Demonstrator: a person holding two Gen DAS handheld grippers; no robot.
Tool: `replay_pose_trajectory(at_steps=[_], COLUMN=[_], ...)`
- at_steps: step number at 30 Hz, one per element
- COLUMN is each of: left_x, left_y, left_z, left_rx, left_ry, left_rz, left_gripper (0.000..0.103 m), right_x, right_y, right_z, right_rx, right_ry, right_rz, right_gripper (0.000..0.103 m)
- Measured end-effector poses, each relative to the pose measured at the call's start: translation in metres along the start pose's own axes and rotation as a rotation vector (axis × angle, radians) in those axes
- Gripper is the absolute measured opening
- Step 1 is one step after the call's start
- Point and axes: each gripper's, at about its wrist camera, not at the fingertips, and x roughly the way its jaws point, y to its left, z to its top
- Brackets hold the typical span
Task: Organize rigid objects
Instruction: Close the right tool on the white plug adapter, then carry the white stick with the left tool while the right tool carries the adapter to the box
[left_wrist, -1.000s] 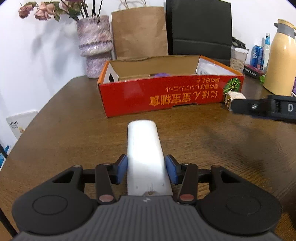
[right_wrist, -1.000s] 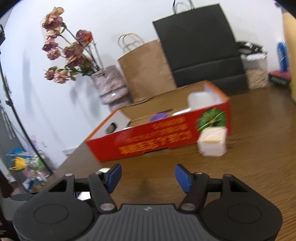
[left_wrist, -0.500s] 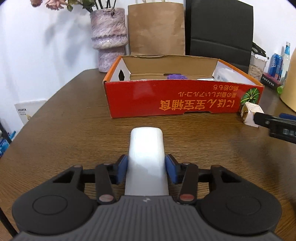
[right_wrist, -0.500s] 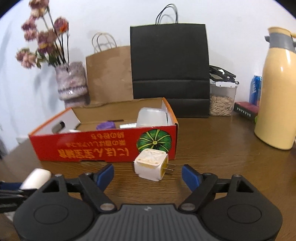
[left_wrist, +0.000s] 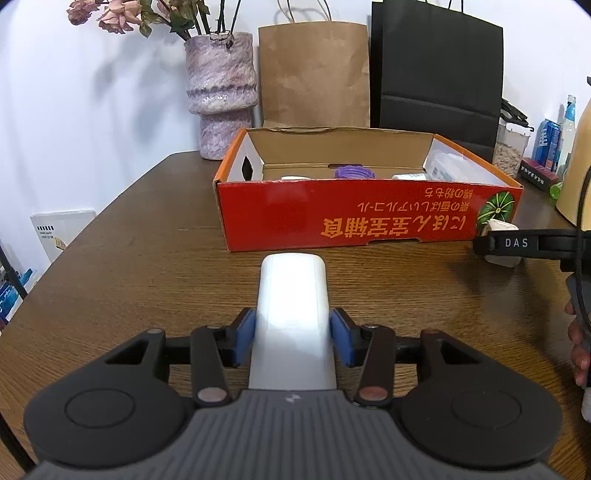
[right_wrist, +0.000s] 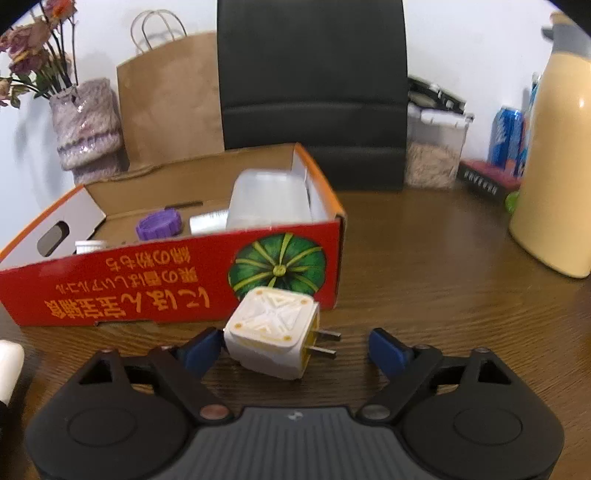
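White oblong case (left_wrist: 291, 310), left wrist view: clamped at its near end between the blue pads of the left tool (left_wrist: 292, 338), its rounded far end pointing to 12 o'clock over the table (left_wrist: 147, 266). The red cardboard box (left_wrist: 369, 218) stands beyond, holding a purple cap (left_wrist: 354, 171). At 3 o'clock the right tool's black finger (left_wrist: 524, 243) crosses in front of the white plug adapter (left_wrist: 502, 260); a hand (left_wrist: 578, 347) shows at the right edge.

Right wrist view: the white plug adapter (right_wrist: 273, 332) lies on the table just before the box's pumpkin print, prongs toward 3 o'clock. It sits between the pads of the right tool (right_wrist: 295, 347), whose jaws are closing; the left pad touches it or nearly so, the right pad stands apart. A yellow flask (right_wrist: 557, 166) stands at 2 o'clock, a vase (right_wrist: 86, 125) at 10 o'clock.
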Motion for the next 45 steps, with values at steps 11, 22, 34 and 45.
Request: replay_pose_trajectory(at_steps=[11, 22, 34, 45], left_x=[-0.012, -0.039, -0.051, -0.032], left_y=[0.004, 0.001, 0.001, -0.011], left_z=[0.001, 0.012, 0.036, 0.077], left_rx=[-0.019, -0.043, -0.071, -0.084], left_ry=[-0.027, -0.111, -0.184, -0.240], left_rz=[-0.012, -0.033, -0.029, -0.027], left_gripper=[0.046, 0.046, 0.046, 0.046], right_x=[-0.033, -0.084, -0.103, -0.085], right_y=[0.002, 0.025, 0.032, 0.039], right_z=[-0.015, -0.022, -0.015, 0.003], right_rx=[-0.008, -0.046, -0.017, -0.014], right_ry=[-0.086, -0.248, -0.376, -0.444], right_rz=[0.040, 0.109, 0.166, 0.165], right_gripper=[0.068, 0.068, 0.068, 0.068])
